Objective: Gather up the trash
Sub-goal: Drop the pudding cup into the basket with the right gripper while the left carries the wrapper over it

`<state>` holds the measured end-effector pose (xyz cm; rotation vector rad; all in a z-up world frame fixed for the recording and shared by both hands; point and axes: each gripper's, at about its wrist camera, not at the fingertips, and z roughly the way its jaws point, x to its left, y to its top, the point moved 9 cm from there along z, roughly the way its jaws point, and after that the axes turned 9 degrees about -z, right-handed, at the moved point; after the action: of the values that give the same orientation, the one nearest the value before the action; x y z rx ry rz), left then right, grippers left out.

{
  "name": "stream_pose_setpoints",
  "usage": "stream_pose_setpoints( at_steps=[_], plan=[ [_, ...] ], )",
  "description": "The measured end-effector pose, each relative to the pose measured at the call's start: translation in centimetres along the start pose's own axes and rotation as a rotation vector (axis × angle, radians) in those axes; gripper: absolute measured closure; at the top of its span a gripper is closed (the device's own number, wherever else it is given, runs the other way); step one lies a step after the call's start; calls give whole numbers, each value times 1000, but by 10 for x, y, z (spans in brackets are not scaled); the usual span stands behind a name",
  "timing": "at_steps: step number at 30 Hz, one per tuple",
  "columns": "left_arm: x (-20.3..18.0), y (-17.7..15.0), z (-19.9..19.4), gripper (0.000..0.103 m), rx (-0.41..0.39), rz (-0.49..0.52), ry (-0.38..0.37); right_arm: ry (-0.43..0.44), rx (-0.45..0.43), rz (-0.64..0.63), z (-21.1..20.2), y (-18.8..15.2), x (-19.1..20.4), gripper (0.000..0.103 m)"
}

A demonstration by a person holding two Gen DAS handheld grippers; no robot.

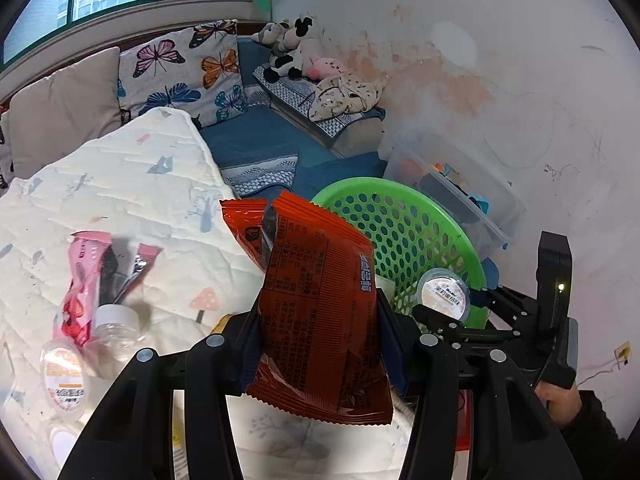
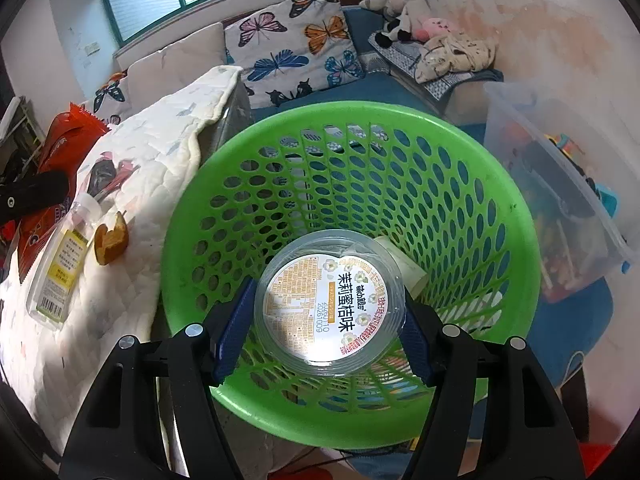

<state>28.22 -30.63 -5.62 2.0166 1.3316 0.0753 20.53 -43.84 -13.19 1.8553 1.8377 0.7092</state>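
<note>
My left gripper is shut on a red snack wrapper and holds it above the white quilt, left of the green basket. My right gripper is shut on a clear jelly cup and holds it over the mouth of the green basket. The cup and right gripper also show in the left wrist view. The red wrapper shows at the far left of the right wrist view.
On the quilt lie a pink wrapper, a clear bottle, another jelly cup and a brown scrap. The labelled bottle lies near it. A clear storage box stands right of the basket by the wall.
</note>
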Motion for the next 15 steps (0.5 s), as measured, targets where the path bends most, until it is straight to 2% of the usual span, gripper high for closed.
stream_pose_setpoints(
  at_steps=[5, 15],
  plan=[
    [-9, 2, 11, 54, 14, 7, -4, 3, -9, 11, 1, 0, -4, 28],
    [-28, 4, 34, 54, 48, 11, -12, -16, -47, 7, -20, -2, -10, 27]
  ],
)
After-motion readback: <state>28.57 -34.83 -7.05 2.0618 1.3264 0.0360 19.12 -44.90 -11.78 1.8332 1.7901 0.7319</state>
